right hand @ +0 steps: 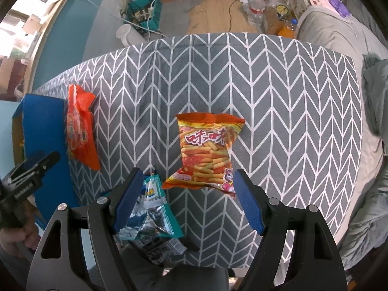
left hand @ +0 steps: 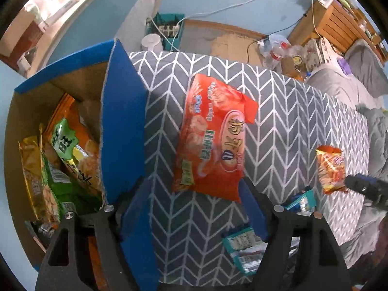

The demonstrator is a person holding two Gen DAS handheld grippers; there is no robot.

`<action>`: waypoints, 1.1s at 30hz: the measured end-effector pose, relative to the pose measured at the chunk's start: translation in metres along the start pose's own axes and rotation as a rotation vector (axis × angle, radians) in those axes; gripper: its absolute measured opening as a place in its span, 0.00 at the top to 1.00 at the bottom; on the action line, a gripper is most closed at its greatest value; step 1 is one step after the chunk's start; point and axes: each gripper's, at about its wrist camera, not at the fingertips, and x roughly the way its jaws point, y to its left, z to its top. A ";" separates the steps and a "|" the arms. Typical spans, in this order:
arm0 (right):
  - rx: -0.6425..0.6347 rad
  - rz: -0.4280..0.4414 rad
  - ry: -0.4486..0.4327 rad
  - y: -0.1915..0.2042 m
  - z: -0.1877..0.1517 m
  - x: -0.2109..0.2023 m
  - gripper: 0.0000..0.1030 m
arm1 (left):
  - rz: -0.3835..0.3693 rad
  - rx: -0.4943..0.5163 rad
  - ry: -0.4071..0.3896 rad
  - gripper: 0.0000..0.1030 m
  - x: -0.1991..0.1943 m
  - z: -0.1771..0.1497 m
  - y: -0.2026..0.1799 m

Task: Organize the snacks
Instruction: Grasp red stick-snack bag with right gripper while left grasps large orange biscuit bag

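On the table, a grey cloth with a white herringbone pattern is covering the whole top. A long glossy orange packet is lying flat on it, just beside the blue flap of a cardboard box; the packet is carrying Chinese writing, which I cannot read surely in this curved view. The left gripper is hovering near the packet's closer end with its blue-padded fingers spread wide and holding nothing. Inside the box, whose inner walls are plain brown, crinkled snack bags in green, gold and orange are standing packed together. The right gripper is also gaping wide, empty, with a small pillow-shaped bag of fry sticks lying just ahead between its fingers. This bag is showing the characters 咪咪 and a cartoon cat. Shiny teal-and-silver sachets are lying at the near table edge, partly under the left finger of this gripper.
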 end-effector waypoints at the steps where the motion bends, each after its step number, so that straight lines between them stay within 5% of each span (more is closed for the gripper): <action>1: 0.001 -0.004 0.001 0.000 0.000 0.002 0.24 | -0.019 -0.007 0.000 0.25 -0.001 0.002 -0.002; 12: 0.011 -0.065 0.014 -0.006 0.009 0.037 0.24 | -0.093 -0.052 0.043 0.21 0.017 0.027 -0.018; 28: 0.000 -0.068 0.000 0.001 0.023 0.066 0.24 | 0.001 -0.017 0.113 0.20 0.073 0.048 -0.010; 33: 0.005 -0.074 0.018 0.001 0.020 0.076 0.42 | 0.023 0.012 0.123 0.19 0.088 0.050 -0.011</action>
